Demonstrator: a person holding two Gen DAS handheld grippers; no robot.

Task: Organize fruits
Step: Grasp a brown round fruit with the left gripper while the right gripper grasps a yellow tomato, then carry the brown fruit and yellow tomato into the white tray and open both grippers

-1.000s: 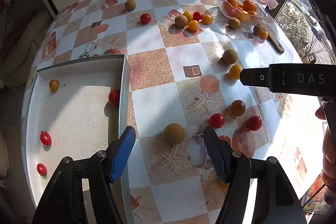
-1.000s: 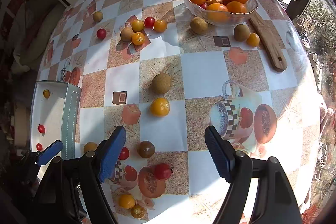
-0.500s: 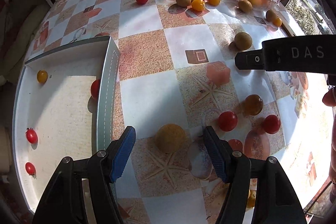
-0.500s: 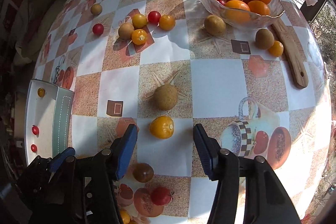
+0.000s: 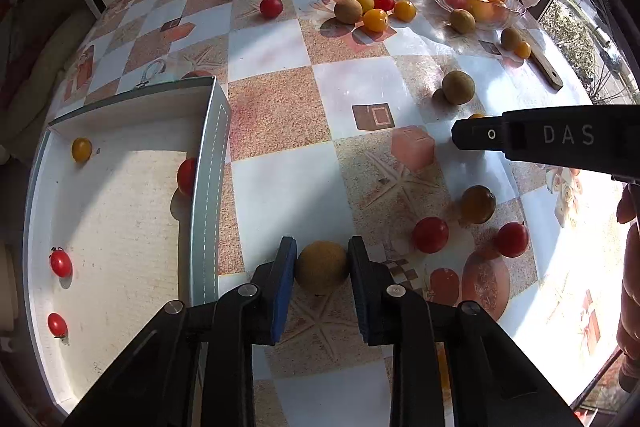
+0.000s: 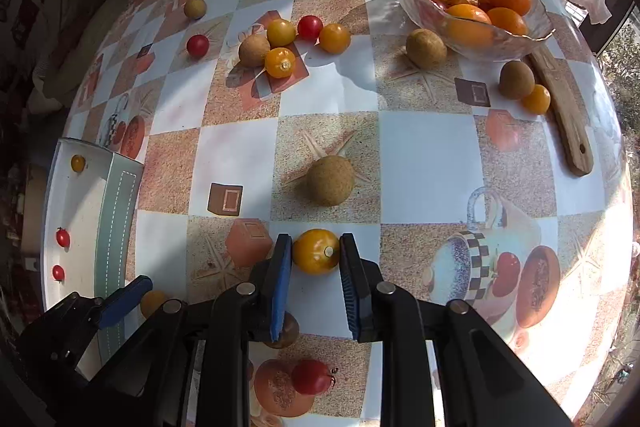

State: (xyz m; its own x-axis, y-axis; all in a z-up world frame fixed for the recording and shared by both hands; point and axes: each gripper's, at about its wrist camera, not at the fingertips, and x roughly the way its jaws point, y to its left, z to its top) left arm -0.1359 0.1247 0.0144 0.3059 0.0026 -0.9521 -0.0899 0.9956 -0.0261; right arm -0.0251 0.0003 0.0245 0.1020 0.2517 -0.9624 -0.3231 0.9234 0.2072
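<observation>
Between the blue pads of the left gripper (image 5: 322, 267), held low over the table, sits a tan round fruit (image 5: 322, 267) with both pads against its sides, and the white tray (image 5: 204, 163) holding small tomatoes lies just to its left. Likewise the right gripper (image 6: 315, 259) is closed narrowly around a yellow tomato (image 6: 316, 251), a kiwi (image 6: 330, 180) just ahead. Farther ahead on the checked tablecloth (image 6: 424, 163) stands the glass bowl (image 6: 512, 41) of oranges, beside a window.
</observation>
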